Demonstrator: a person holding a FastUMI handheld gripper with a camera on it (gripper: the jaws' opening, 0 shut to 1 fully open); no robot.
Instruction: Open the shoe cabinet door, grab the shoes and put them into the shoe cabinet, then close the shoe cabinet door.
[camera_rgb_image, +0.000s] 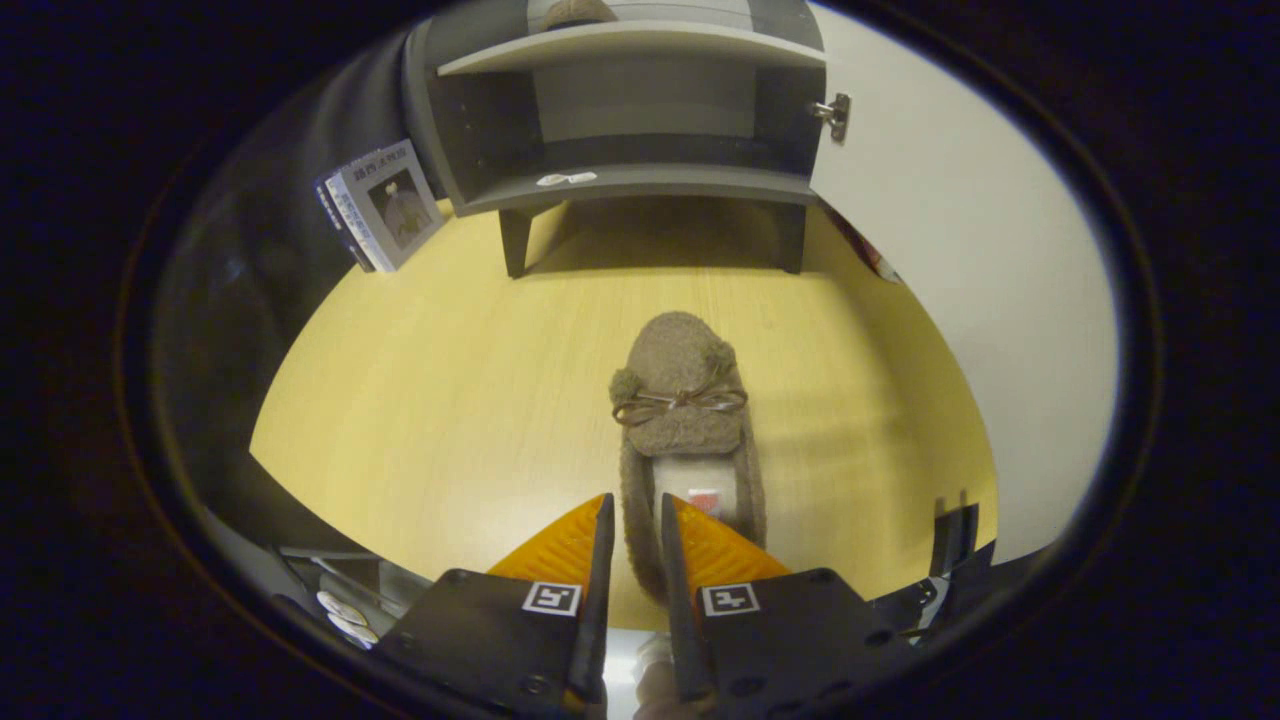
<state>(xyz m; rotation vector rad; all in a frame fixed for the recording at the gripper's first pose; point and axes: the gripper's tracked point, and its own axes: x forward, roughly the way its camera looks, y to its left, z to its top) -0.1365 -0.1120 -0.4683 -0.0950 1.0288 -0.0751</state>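
Observation:
A brown fuzzy slipper (680, 372) with a bow points its toe away from me over the pale wood floor (450, 390). My gripper (634, 508) is shut on the slipper's left side wall near the heel, one finger outside and one inside the opening. I cannot tell whether the sole rests on the floor. Beyond the slipper stands the grey shoe cabinet (640, 185) on short legs, with its white door (960, 260) swung open to the right. Its lower compartment holds nothing but a small sticker. A second brown slipper (578, 12) lies on the shelf above.
A few books (385, 205) lean against the dark wall left of the cabinet. A metal hinge (835, 115) sticks out at the cabinet's right edge. Bare floor lies between the slipper and the cabinet legs.

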